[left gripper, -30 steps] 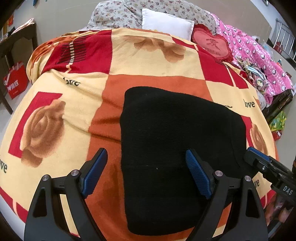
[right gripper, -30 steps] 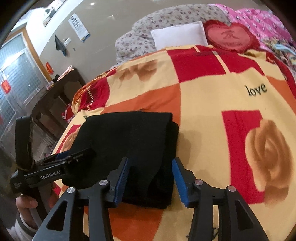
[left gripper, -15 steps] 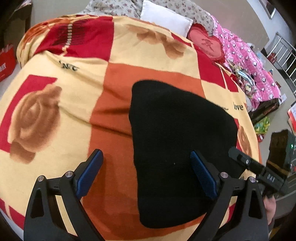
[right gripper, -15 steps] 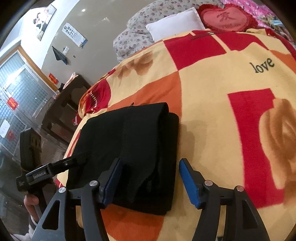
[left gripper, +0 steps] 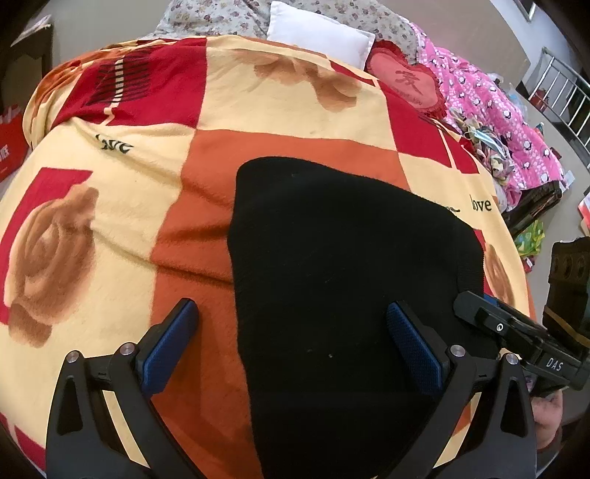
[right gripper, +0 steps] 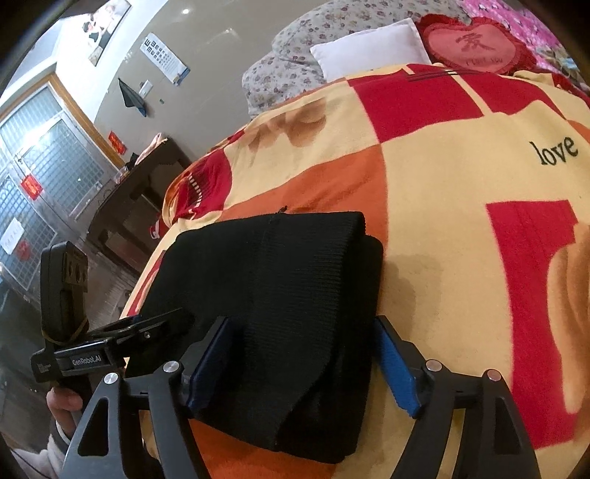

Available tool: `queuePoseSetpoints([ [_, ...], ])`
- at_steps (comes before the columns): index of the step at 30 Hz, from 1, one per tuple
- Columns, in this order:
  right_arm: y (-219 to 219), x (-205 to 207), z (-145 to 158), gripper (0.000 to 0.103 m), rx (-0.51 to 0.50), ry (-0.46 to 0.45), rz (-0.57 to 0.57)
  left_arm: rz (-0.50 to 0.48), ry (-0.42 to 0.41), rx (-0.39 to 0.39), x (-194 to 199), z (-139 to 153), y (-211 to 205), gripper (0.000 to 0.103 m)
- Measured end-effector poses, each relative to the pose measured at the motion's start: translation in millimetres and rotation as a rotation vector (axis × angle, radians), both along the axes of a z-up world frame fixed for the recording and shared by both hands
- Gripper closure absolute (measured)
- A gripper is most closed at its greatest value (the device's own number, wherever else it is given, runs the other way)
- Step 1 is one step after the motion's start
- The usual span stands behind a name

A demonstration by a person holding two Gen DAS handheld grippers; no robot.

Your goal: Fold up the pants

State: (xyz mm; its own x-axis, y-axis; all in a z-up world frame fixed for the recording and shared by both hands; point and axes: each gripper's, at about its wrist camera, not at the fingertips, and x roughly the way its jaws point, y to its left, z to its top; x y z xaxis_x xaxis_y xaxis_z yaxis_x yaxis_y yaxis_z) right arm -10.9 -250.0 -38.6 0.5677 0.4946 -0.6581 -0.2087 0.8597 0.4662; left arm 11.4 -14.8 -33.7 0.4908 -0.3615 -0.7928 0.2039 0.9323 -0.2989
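Observation:
The black pants (left gripper: 332,287) lie folded into a thick flat stack on the rose-patterned blanket (left gripper: 110,184). My left gripper (left gripper: 291,342) is open and hovers over the stack's near left edge, one blue pad over the blanket, the other over the cloth. My right gripper (right gripper: 302,364) is open with its jaws either side of the stack's near corner; the pants (right gripper: 280,287) show layered edges there. Each gripper shows in the other's view: the right gripper (left gripper: 516,339) and the left gripper (right gripper: 110,346).
A white pillow (left gripper: 317,33), a red heart cushion (left gripper: 405,77) and a pink quilt (left gripper: 497,110) lie at the head and far side of the bed. A dark wooden table (right gripper: 140,195) stands beside the bed. The bed edge is close below the pants.
Both grippers have moved closer to the folded pants. The right gripper's jaws have spread wider and now straddle the stack's near corner. The pants have not moved.

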Motion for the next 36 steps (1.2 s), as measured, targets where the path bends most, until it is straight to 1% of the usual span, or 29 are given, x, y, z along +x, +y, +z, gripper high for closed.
queuePoseSetpoints([
  [3, 0, 0, 0, 0.027, -0.006, -0.003, 0.004, -0.01, 0.002, 0.006, 1, 0, -2, 0.001],
  [5, 0, 0, 0, 0.029, -0.01, -0.009, 0.003, -0.016, 0.006, 0.007, 2, 0, -2, 0.001],
  [7, -1, -2, 0, 0.04, -0.013, -0.029, -0.01, -0.025, 0.018, 0.007, 3, 1, -3, 0.001],
  [8, -1, -3, 0, 0.042, -0.01, -0.038, -0.011, -0.024, 0.024, 0.005, 3, 1, -2, 0.001],
  [10, 0, -7, 2, 0.05, -0.018, -0.057, -0.014, -0.037, 0.029, -0.027, 1, 4, -3, 0.015],
  [11, 1, -8, 4, 0.052, -0.025, -0.063, -0.014, -0.056, 0.034, -0.054, 0, 6, -4, 0.032],
  [12, 3, -8, 7, 0.055, -0.041, -0.07, -0.011, -0.064, 0.031, -0.056, -1, 9, -6, 0.033],
  [13, 6, -8, 11, 0.057, -0.059, -0.078, -0.007, -0.063, 0.017, -0.03, -2, 12, -9, 0.034],
  [16, 10, -7, 20, 0.061, -0.079, -0.097, 0.001, -0.065, -0.003, -0.003, -4, 16, -13, 0.038],
  [18, 10, -6, 25, 0.063, -0.078, -0.108, 0.003, -0.068, -0.012, 0.004, -3, 20, -13, 0.044],
  [20, 13, -4, 31, 0.064, -0.083, -0.121, 0.003, -0.07, -0.031, 0.01, 2, 28, -12, 0.046],
  [24, 16, 10, 47, 0.065, -0.079, -0.16, -0.007, -0.063, -0.079, 0.021, 22, 47, -10, 0.046],
  [26, 18, 21, 54, 0.065, -0.078, -0.176, -0.016, -0.058, -0.084, 0.015, 36, 51, -8, 0.046],
  [28, 19, 35, 59, 0.065, -0.077, -0.179, -0.02, -0.051, -0.061, -0.002, 53, 49, -4, 0.046],
  [30, 19, 52, 57, 0.065, -0.069, -0.159, -0.024, -0.044, -0.025, -0.009, 70, 43, -1, 0.046],
  [31, 19, 60, 54, 0.065, -0.066, -0.148, -0.027, -0.031, -0.005, -0.013, 79, 37, 1, 0.046],
  [33, 19, 79, 41, 0.065, -0.077, -0.108, -0.031, -0.011, 0.039, 0.004, 95, 21, 1, 0.045],
  [34, 19, 89, 32, 0.064, -0.093, -0.075, -0.04, 0.006, 0.057, -0.017, 103, 12, 4, 0.041],
  [35, 18, 99, 20, 0.062, -0.117, -0.044, -0.055, 0.019, 0.057, -0.043, 106, 9, 6, 0.032],
  [36, 15, 106, 13, 0.057, -0.118, -0.028, -0.064, 0.028, 0.062, -0.04, 109, 7, 8, 0.025],
])
